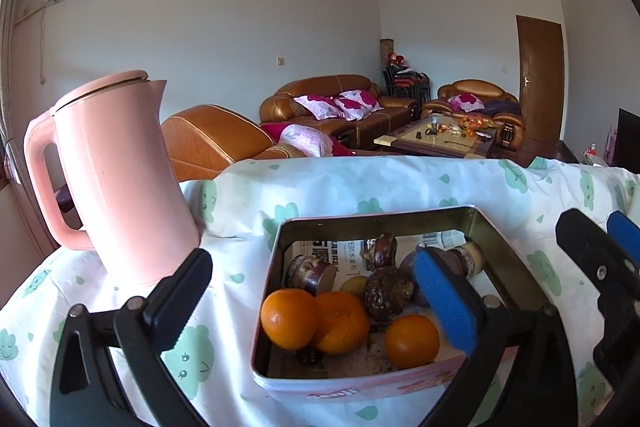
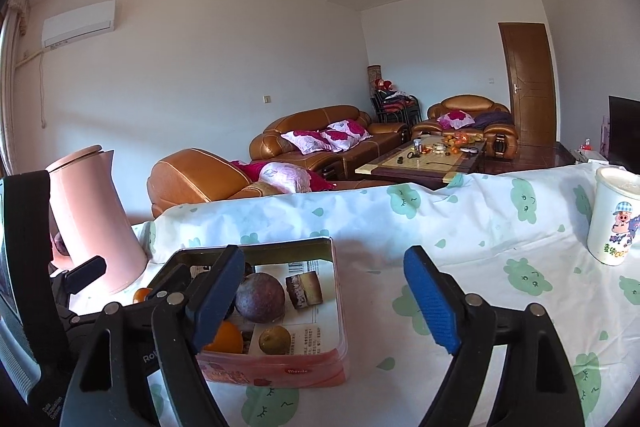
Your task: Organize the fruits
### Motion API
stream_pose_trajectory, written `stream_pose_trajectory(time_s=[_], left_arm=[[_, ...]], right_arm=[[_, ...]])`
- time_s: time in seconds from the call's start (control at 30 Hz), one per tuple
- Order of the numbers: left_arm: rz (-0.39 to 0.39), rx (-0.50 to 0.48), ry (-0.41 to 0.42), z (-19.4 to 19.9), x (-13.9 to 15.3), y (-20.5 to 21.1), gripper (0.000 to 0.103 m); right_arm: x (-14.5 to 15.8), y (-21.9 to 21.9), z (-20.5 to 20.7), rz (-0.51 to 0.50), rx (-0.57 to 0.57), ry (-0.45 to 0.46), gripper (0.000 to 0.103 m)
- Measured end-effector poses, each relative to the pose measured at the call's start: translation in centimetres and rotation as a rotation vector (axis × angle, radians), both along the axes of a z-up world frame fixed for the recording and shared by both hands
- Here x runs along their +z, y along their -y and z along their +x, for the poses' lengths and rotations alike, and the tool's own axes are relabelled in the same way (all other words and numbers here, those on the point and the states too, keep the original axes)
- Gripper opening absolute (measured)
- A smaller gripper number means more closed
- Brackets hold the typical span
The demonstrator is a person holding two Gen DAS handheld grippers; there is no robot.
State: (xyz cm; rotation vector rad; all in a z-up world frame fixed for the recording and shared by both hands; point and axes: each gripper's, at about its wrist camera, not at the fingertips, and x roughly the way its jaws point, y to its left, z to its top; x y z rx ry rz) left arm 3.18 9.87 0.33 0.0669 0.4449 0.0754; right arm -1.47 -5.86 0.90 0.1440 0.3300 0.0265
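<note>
1. The worktop point(image 1: 360, 183), draped in a white cloth printed with green cloud faces, carries a rectangular metal tin with a pink outer wall point(image 1: 360, 387) near its front edge.
2. Contents of the tin, left wrist view: three round orange citrus fruits point(image 1: 289, 319) grouped at 7 to 5 o'clock on the tin floor, two of them touching; a wrinkled dark brown fruit point(image 1: 386, 297) just behind them at centre; a small yellowish round fruit point(image 1: 354, 285) beside it. Printed paper lines the tin floor.
3. Right wrist view: a smooth round purple fruit point(image 2: 260, 297) lies near the tin's centre, with a brown-and-tan cut block point(image 2: 305, 290) at its 3 o'clock, apart from it.
4. A tall pink plastic kettle with lid and handle point(image 1: 120, 179) stands at 9 o'clock from the tin, just beside it.
5. A white cup bearing a cartoon pig point(image 2: 612, 219) stands well apart, at 3 o'clock from the tin.
6. Left tool point(image 1: 316, 297): jaws spread wide, holding nothing; its blue-padded finger overlaps the tin's right half in view.
7. Right tool point(image 2: 324, 301): jaws well apart, holding nothing; its left finger overlaps the tin, its right finger is over bare cloth.
</note>
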Motion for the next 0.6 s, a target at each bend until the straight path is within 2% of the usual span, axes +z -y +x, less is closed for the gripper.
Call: stream_pose_trajectory(time_s=[0.3,0.6], left_arm=[[-0.029,0.012,0.018,-2.1,0.1,-0.4,0.103],[-0.006,0.016,0.049,-4.5,0.3,-0.5,0.103]], right_arm=[[0.6,-0.8,-2.3,-0.046,-0.004,0.08,0.084],[1.0,-0.6,-4.1,-0.038,-0.003,0.126,0.084]])
